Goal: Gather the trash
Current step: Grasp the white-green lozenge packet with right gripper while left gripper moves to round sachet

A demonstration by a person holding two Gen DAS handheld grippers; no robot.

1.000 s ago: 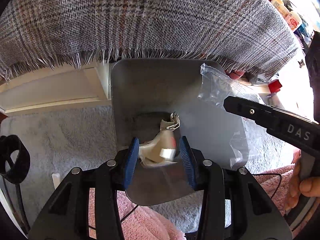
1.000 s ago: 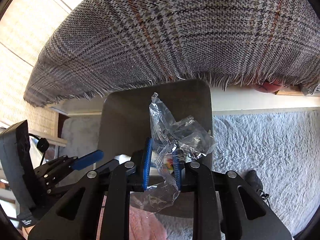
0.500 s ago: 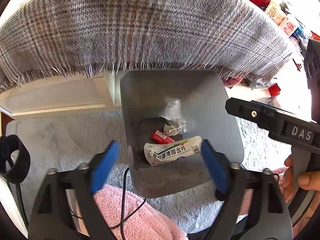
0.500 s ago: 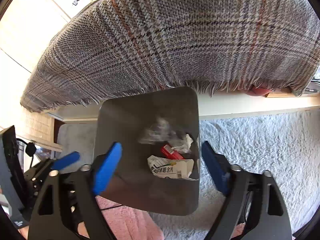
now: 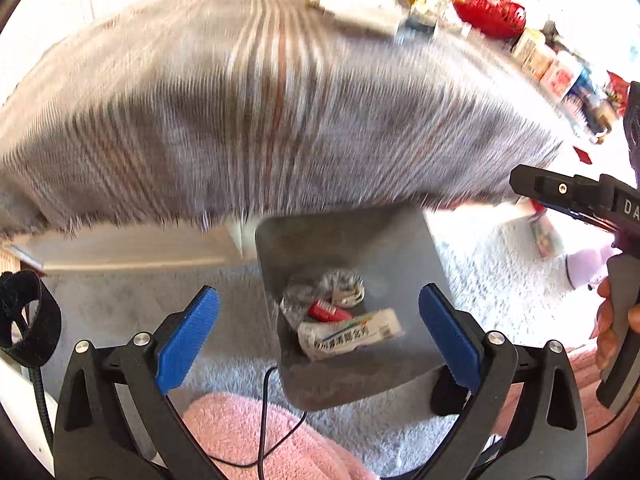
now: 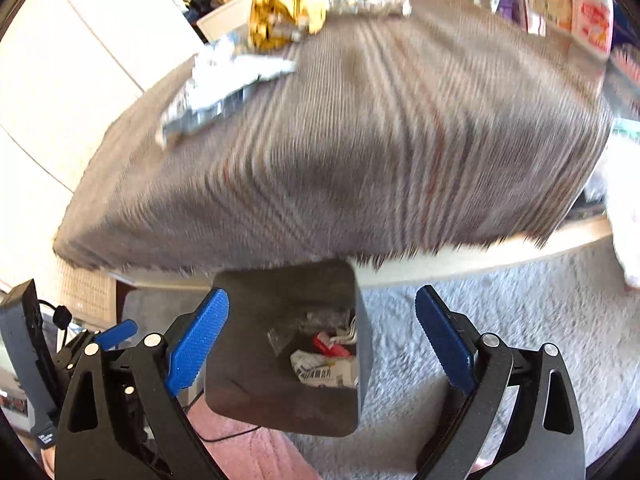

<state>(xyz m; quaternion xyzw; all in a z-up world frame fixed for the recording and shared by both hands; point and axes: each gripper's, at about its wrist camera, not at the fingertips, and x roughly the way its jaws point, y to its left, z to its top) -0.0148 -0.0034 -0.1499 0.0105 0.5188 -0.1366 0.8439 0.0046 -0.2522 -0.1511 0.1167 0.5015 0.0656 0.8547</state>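
My left tongs [image 5: 318, 334] and right tongs [image 6: 322, 336] hang above a grey bin [image 5: 404, 240] on the pale rug [image 6: 520, 328]; both pairs are spreading wide with nothing between the blue pads; the trash lies inside the bin: a white printed wrapper [image 5: 350, 334], a red scrap [image 5: 326, 312], crumpled clear plastic [image 5: 298, 294]; more wrappers [image 6: 286, 6] sit on the plaid-covered worktop [image 6: 360, 140] beyond.

Bright daylight, blown-out whites at fisheye-bent edges, plaid cloth [image 5: 280, 120] motion-blurred.
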